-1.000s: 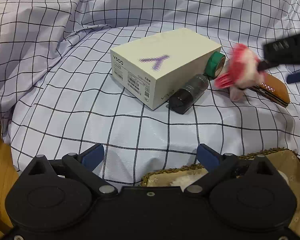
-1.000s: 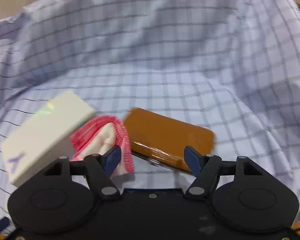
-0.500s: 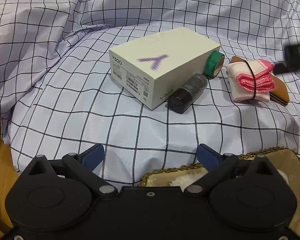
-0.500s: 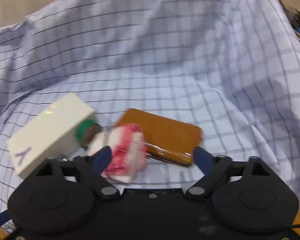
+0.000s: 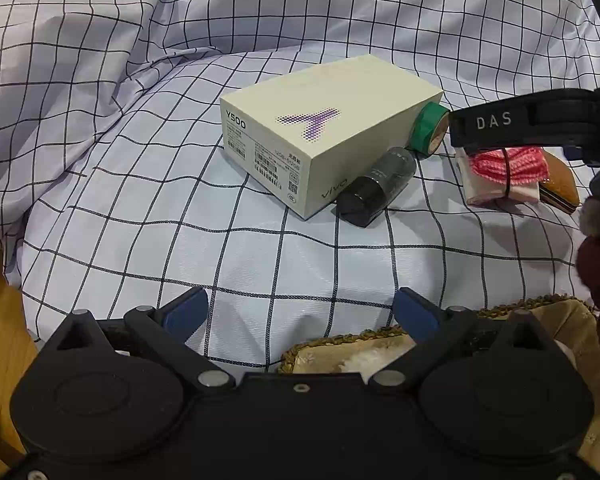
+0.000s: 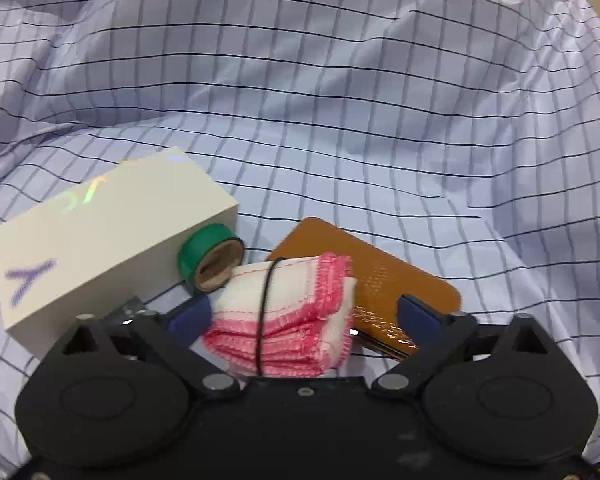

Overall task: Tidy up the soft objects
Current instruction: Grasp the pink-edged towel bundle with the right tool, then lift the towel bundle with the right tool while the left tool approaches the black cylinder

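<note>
Checked cloth (image 5: 140, 160): a pale sheet with dark grid lines, rumpled, covers the whole surface and carries everything.
Phone box (image 5: 324, 152): cream, lying flat at the middle of the sheet, left of the towel bundle.
Cushion (image 5: 380, 356): a beige, braid-edged piece at the near edge, partly under the left gripper.
Brown case (image 6: 384, 276): flat and orange-brown, on the right, under and behind the towel bundle.
Towel bundle (image 6: 292, 320): folded white cloths with pink edging, tied by a black band, resting on the sheet and partly on the case.
Right gripper (image 6: 304, 316): its jaws are wide and closing; the bundle lies between them, by the left finger, clear of the right one, pads not pressing it.
Left gripper (image 5: 300, 314): jaws wide apart, nothing between them, over bare sheet at the near side.
Dark cylinder (image 5: 376, 188): lying against the box's near right corner.
Green tape roll (image 6: 210, 258): on its side, touching the box's end, just left of the bundle.
</note>
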Demonstrator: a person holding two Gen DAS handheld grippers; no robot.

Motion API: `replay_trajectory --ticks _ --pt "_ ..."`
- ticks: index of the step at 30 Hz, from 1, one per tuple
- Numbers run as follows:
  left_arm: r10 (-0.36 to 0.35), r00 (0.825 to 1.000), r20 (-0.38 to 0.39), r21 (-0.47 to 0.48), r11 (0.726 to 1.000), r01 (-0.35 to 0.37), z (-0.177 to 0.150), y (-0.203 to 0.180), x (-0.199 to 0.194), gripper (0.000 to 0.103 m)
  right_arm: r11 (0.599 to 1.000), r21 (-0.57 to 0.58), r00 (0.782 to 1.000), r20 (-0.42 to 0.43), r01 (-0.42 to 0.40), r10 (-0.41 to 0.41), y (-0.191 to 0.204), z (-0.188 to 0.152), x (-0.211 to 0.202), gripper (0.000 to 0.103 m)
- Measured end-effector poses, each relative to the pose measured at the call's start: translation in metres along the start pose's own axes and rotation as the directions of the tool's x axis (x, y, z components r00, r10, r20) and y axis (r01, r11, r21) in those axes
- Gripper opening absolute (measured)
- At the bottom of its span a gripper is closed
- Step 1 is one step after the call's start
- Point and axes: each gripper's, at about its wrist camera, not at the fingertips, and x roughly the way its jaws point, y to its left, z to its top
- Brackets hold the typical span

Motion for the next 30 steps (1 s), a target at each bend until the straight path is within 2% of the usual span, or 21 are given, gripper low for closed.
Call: replay_trajectory --ticks 2,7,8,9,15,17,21,23,25,30 --pt "0.002 1.0 0.0 0.002 1.0 -0.002 -0.001 0.0 -0.001 0.096 0.999 -0.011 0.999 -0.003 -0.04 0.04 0.0 0.0 -0.001 0.071" --pt "0.013 1.0 -0.003 0.014 1.0 -0.013 -0.001 -0.002 -0.001 0.096 0.997 -0.016 0.997 0.021 -0.073 0.073 -0.004 -0.009 -0.007 0.064" --pt "0.016 1.0 -0.004 0.018 1.0 -0.016 -0.001 -0.003 -0.001 0.096 0.997 -0.005 0.996 0.031 -0.08 0.08 -0.007 -0.011 -0.01 0.042" --pt "0.017 1.0 -0.005 0.021 1.0 -0.017 0.0 -0.003 -0.001 0.096 0.998 0.004 0.997 0.052 -0.065 0.064 -0.011 -0.012 -0.015 0.04" --pt "-0.017 0.999 -0.039 -0.002 1.0 0.017 0.004 -0.003 -0.002 0.096 0.996 0.051 0.996 0.055 -0.069 0.066 -0.035 -0.02 -0.024 0.045" --pt "-0.011 0.999 -0.036 0.008 1.0 0.011 0.005 -0.007 -0.003 0.096 0.999 0.031 0.997 0.072 -0.039 0.037 -0.035 -0.024 -0.027 0.054" --pt "-0.004 0.999 -0.044 0.029 1.0 0.005 0.003 -0.011 -0.004 0.096 0.999 0.04 0.998 0.064 -0.011 0.009 -0.037 -0.024 -0.03 0.063" --pt "0.0 0.999 -0.045 0.038 0.999 0.002 0.003 -0.012 -0.004 0.096 0.999 0.051 0.997 0.082 -0.004 0.0 -0.038 -0.024 -0.035 0.079" --pt "0.003 0.999 -0.048 0.039 0.999 -0.001 0.003 -0.013 -0.004 0.096 0.999 0.05 0.995 0.103 -0.012 0.007 -0.034 -0.022 -0.039 0.089" --pt "0.002 0.999 -0.052 0.029 1.0 0.0 0.004 -0.011 -0.004 0.096 1.0 0.016 0.995 0.102 -0.025 0.023 -0.017 -0.015 -0.035 0.093"
